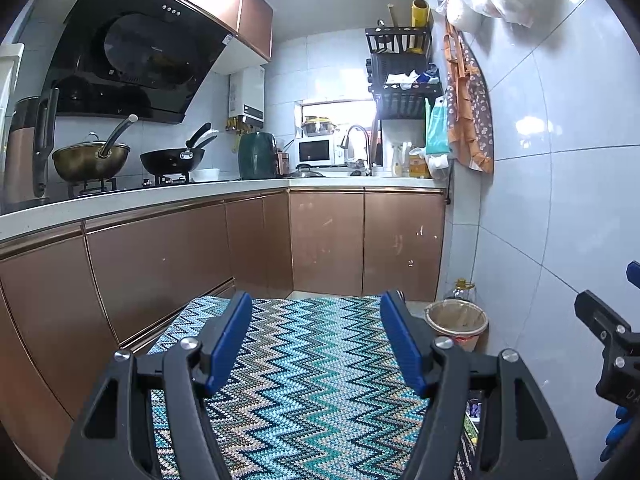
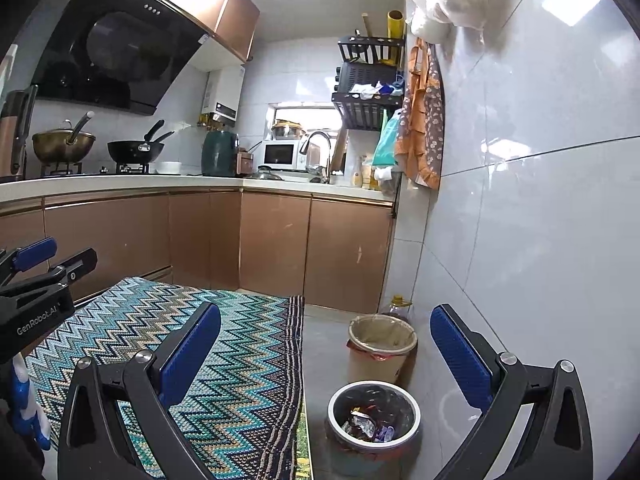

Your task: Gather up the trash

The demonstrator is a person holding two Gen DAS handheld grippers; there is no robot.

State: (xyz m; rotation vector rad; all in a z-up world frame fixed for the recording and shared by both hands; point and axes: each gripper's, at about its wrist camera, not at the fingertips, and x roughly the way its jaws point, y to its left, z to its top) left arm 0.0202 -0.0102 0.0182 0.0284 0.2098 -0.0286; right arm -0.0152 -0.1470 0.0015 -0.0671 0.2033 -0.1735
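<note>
In the right wrist view a round bin (image 2: 374, 420) with a white rim and black liner stands on the floor by the wall, with crumpled wrappers (image 2: 370, 424) inside. Behind it stands a beige bin (image 2: 382, 346) with a tan liner; it also shows in the left wrist view (image 1: 457, 322). My right gripper (image 2: 324, 360) is open and empty, above the floor in front of both bins. My left gripper (image 1: 316, 344) is open and empty, over the zigzag rug (image 1: 304, 380). Each gripper shows at the edge of the other's view.
Copper-fronted cabinets (image 1: 192, 248) run along the left and far side under a white counter (image 2: 120, 182) with pans, a stove, a microwave and a sink. A tiled wall (image 2: 520, 220) stands close on the right. A plastic oil bottle (image 2: 396, 306) stands behind the beige bin.
</note>
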